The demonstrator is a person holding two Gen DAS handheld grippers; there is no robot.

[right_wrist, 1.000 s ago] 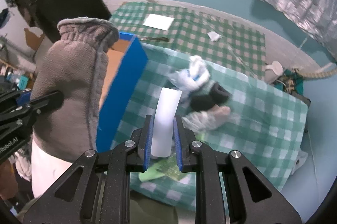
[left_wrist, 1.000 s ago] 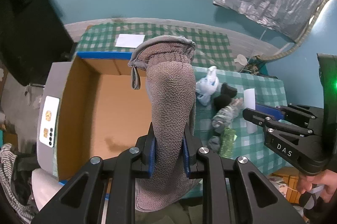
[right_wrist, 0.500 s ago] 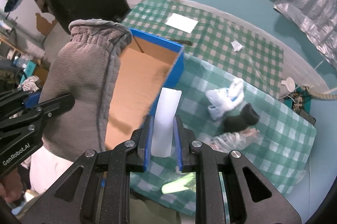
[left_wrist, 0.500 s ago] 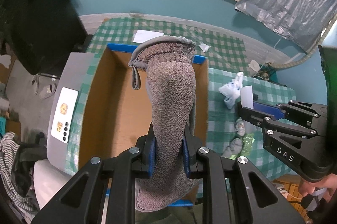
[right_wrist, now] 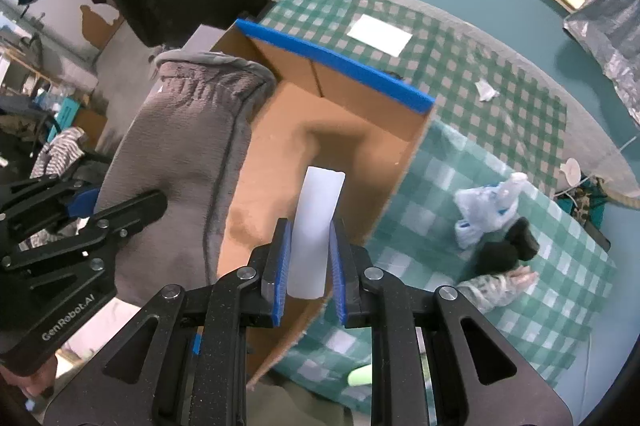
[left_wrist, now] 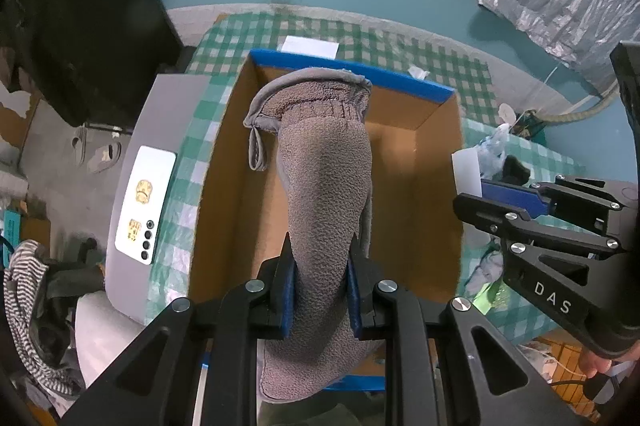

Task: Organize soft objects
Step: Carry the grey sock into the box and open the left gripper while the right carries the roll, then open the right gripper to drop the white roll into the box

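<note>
**Both grippers hold soft items above the cardboard box**

Nearest in the left wrist view, the left gripper [left_wrist: 320, 290] is closed on a grey fleece mitten [left_wrist: 324, 185]. Its blue pads press the mitten on both sides, near the lower part, and the cuff of the mitten stands up and points away from the camera. A small loop hangs at the left side of the cuff. The mitten is in the air over the open cardboard box [left_wrist: 416, 209].

In the right wrist view, the right gripper [right_wrist: 308, 266] is closed on a white foam roll [right_wrist: 316, 222]. The roll stands upright between the blue pads and it is also above the inside of the box, close to the right wall. The mitten, in the left gripper, is seen just to the left of the roll.

The box has brown walls and a blue upper edge, and the part of its floor that shows is bare. It stands on a green checked tablecloth [right_wrist: 460, 73].

On the cloth to the right of the box lie a white plastic bag [right_wrist: 488, 209], a black soft item [right_wrist: 508, 246] touching it, and a patterned glove [right_wrist: 496, 286] just beside the black one. Farther away, behind the box, a white sheet of paper [right_wrist: 380, 35] and a small crumpled white scrap [right_wrist: 486, 89] lie on the cloth.
</note>
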